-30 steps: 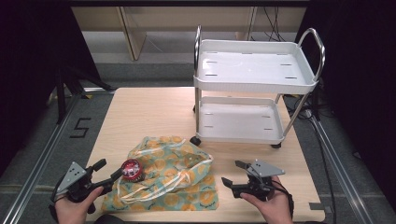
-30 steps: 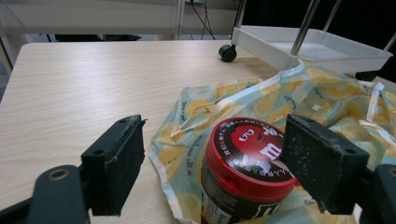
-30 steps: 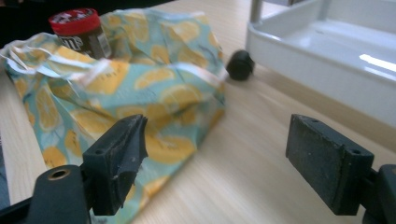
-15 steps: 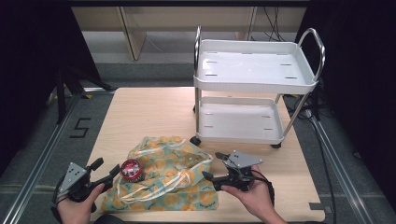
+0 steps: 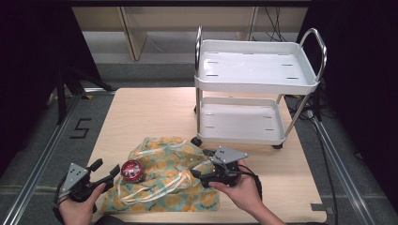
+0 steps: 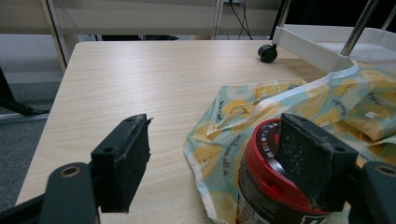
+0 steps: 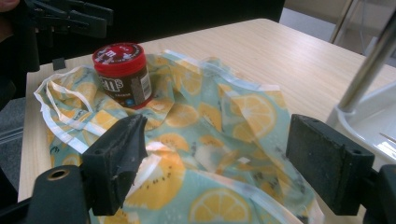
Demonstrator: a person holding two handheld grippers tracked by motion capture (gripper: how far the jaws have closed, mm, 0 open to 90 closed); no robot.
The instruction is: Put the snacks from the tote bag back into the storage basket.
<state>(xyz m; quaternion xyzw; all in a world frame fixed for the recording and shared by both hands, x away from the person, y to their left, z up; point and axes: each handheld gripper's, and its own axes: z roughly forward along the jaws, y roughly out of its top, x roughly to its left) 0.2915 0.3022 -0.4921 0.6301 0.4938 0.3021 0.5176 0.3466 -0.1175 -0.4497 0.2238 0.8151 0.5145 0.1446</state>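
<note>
A brown jar with a red lid stands upright on a lemon-print plastic bag at the table's front. My left gripper is open just left of the jar. In the left gripper view the jar sits behind the right jaw, outside the gap of the left gripper. My right gripper hovers open over the bag's right part, pointing left. In the right gripper view its jaws spread wide over the bag, nothing is held in the right gripper, and the jar stands farther off.
A white two-shelf cart on castors stands at the table's back right, both shelves bare. Its front castor is close to the bag's far edge. Bare wooden tabletop stretches behind the bag.
My right gripper has moved left from the table's right front to over the bag. The left gripper has barely shifted. Jar and bag lie as before.
</note>
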